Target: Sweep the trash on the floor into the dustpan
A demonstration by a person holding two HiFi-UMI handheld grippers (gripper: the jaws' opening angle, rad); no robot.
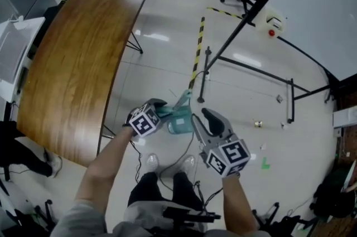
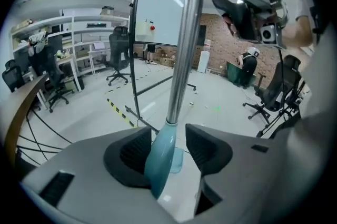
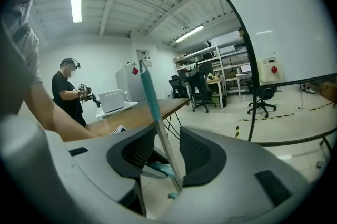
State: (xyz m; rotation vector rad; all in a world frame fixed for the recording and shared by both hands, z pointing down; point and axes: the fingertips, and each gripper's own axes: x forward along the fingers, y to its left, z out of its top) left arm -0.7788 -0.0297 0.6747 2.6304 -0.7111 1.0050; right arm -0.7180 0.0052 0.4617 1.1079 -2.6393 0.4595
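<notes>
My left fingers (image 2: pixel 131 157) stand released around the teal socket of a thick metal pole (image 2: pixel 181 59), and my right fingers (image 3: pixel 200 157) are equally unclenched around a thinner teal-topped pole (image 3: pixel 152 107). Both poles seem to rise from the teal dustpan set (image 1: pixel 179 121), near the whiteboard stand (image 1: pixel 290 99). The trash (image 1: pixel 258 124) lies scattered just beside that stand's foot. I should centre each pole, clench firmly, then carry the pan toward the stand before sweeping

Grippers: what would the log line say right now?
left gripper open, thick pole between jaws | right gripper open, thin pole between jaws | trash unswept
</notes>
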